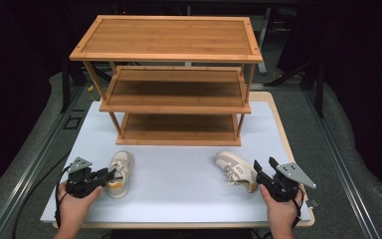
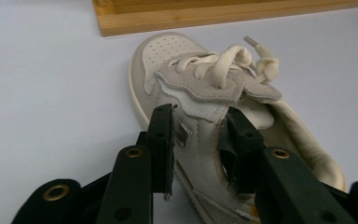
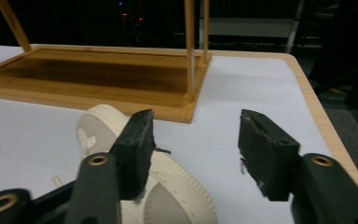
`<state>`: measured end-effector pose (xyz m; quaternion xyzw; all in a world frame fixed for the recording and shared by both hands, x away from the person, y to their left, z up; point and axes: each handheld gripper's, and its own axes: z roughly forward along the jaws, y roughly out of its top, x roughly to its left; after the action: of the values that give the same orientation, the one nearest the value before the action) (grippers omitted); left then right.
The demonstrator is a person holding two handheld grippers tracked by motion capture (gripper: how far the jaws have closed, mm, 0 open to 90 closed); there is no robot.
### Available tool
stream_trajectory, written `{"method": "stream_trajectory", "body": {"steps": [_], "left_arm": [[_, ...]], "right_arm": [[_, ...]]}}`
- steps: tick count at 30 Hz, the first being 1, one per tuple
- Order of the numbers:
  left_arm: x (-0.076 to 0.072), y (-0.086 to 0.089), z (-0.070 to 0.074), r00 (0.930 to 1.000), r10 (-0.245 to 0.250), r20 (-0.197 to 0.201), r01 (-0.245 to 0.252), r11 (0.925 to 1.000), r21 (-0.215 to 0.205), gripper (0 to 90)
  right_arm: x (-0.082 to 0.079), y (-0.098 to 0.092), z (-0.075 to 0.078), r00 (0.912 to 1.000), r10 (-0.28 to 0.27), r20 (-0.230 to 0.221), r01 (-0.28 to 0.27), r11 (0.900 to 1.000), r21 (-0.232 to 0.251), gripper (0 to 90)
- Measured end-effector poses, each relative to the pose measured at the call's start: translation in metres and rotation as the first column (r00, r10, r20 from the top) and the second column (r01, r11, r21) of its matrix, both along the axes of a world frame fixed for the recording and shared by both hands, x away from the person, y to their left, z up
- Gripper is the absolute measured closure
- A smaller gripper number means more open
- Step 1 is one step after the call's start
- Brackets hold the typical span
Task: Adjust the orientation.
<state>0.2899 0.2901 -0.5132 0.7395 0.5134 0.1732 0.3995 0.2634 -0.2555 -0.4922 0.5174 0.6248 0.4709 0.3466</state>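
Note:
A beige left shoe with cream laces lies on the white table, toe toward the rack. My left gripper reaches it from the left. In the left gripper view the jaws straddle the left shoe's side wall, one outside and one inside the opening, and my left gripper stands partly open. A matching right shoe lies tilted at the right. My right gripper is at its heel end. In the right gripper view my right gripper is open, one jaw over the right shoe, bare table in the gap.
A three-tier bamboo rack stands at the back of the white table, its shelves bare. Its bottom shelf lies just beyond the right shoe. The table's wooden edge runs along the right, with dark floor beyond.

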Motion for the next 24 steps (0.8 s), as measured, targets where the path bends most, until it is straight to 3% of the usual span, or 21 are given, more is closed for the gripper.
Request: {"method": "stream_trajectory", "body": {"steps": [6, 10, 14, 17, 20, 24], "left_arm": [[-0.001, -0.025, -0.001, 0.9989, -0.046, -0.008, 0.046, 0.9986, -0.027, 66.8], [-0.001, -0.038, -0.002, 0.9973, -0.073, 0.0, 0.073, 0.9969, -0.03, 65.9], [-0.003, -0.036, -0.004, 0.9961, -0.087, 0.015, 0.088, 0.9947, -0.054, 63.8], [-0.004, -0.032, -0.006, 0.9955, -0.094, 0.01, 0.095, 0.9915, -0.09, 63.3], [-0.004, -0.032, -0.007, 0.9951, -0.098, 0.013, 0.099, 0.9911, -0.089, 63.0], [-0.002, -0.032, -0.008, 0.9943, -0.105, 0.017, 0.107, 0.9905, -0.087, 61.9]], "right_arm": [[-0.001, 0.007, 0.003, 0.9951, 0.091, -0.039, -0.093, 0.994, -0.051, 75.0], [-0.002, 0.013, 0.005, 0.9919, 0.105, -0.072, -0.112, 0.988, -0.106, 86.1], [0.0, 0.015, 0.004, 0.987, 0.104, -0.123, -0.12, 0.984, -0.13, 90.0], [0.003, 0.013, -0.001, 0.9795, 0.105, -0.172, -0.127, 0.985, -0.121, 90.0], [0.01, 0.01, -0.008, 0.9717, 0.1, -0.214, -0.124, 0.987, -0.1, 90.0], [0.018, 0.003, -0.01, 0.9759, 0.089, -0.199, -0.105, 0.992, -0.07, 90.0]]}}
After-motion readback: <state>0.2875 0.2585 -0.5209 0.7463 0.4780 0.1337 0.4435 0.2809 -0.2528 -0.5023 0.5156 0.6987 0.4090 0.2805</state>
